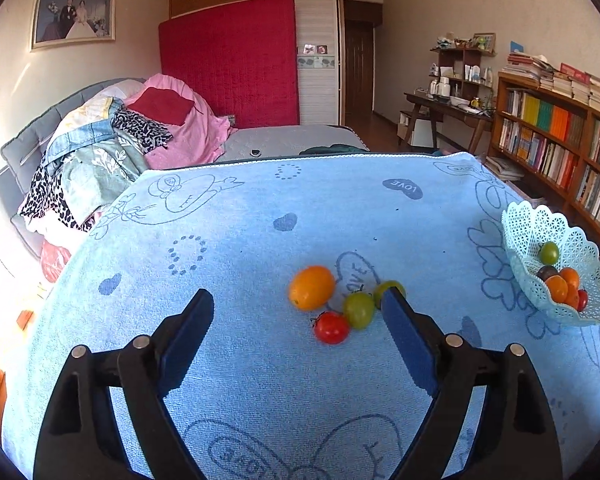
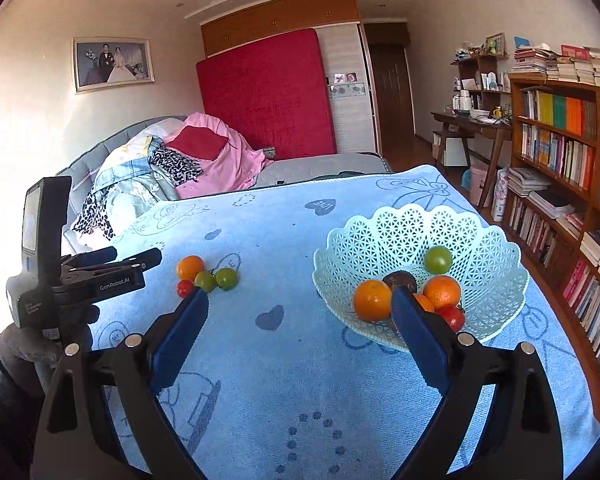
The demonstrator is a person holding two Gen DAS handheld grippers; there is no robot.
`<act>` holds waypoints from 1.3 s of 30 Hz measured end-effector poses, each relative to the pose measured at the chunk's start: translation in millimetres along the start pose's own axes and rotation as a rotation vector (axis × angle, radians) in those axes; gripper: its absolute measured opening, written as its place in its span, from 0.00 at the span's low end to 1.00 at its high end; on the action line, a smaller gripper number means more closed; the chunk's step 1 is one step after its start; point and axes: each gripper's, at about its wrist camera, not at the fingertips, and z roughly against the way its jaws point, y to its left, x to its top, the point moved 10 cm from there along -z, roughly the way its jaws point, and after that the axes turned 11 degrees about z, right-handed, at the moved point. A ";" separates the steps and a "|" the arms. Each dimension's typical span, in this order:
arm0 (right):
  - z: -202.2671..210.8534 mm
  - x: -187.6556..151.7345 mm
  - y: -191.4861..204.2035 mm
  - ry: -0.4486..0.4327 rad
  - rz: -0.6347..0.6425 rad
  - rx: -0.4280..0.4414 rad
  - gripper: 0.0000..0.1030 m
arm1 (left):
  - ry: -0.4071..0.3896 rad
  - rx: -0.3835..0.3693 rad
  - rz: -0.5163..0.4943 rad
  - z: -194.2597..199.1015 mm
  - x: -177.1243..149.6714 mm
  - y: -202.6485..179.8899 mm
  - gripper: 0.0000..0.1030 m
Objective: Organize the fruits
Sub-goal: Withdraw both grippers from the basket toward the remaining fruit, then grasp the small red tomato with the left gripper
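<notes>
1. While the blue cloth (image 1: pixel 260 360) bears four loose fruits, the lattice basket (image 2: pixel 380 236) holds the others.
2. Left gripper (image 1: pixel 302 304): jaws spread wide, empty, near the orange fruit (image 1: pixel 311 287).
3. Right gripper (image 2: pixel 300 304): jaws spread, empty, beside the basket.

Both views are taken low over the blue cloth (image 1: pixel 260 360), tilted down, facing the far red mattress (image 1: pixel 230 62). The left view is set near the loose fruits (image 1: pixel 332 306); the right view, further right, nears the basket (image 2: pixel 380 236). Cloth, fruits and basket are shared.
</notes>
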 end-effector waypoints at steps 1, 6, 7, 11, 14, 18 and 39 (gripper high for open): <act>-1.5 -1.0 3.0 0.003 0.004 0.007 0.91 | 0.010 0.004 -0.005 -3.8 -2.5 1.6 0.77; -8.3 -5.3 17.0 0.021 0.027 0.040 0.91 | 0.056 0.000 -0.032 -21.2 -13.7 1.4 0.75; -9.5 -5.7 19.3 0.024 0.030 0.046 0.91 | 0.063 -0.002 -0.039 -23.5 -15.6 0.1 0.75; -13.4 -7.5 27.0 0.036 0.032 0.075 0.89 | 0.099 -0.009 -0.059 -34.3 -21.6 -7.0 0.70; -17.5 -9.1 30.4 0.051 0.034 0.093 0.85 | 0.120 -0.009 -0.063 -42.1 -24.7 -8.0 0.67; -23.1 -11.0 34.5 0.071 0.030 0.117 0.82 | 0.154 -0.009 -0.066 -52.9 -28.9 -7.4 0.66; -76.8 -6.3 76.4 0.201 0.019 0.274 0.61 | 0.208 -0.119 -0.013 -58.3 -39.1 -10.4 0.27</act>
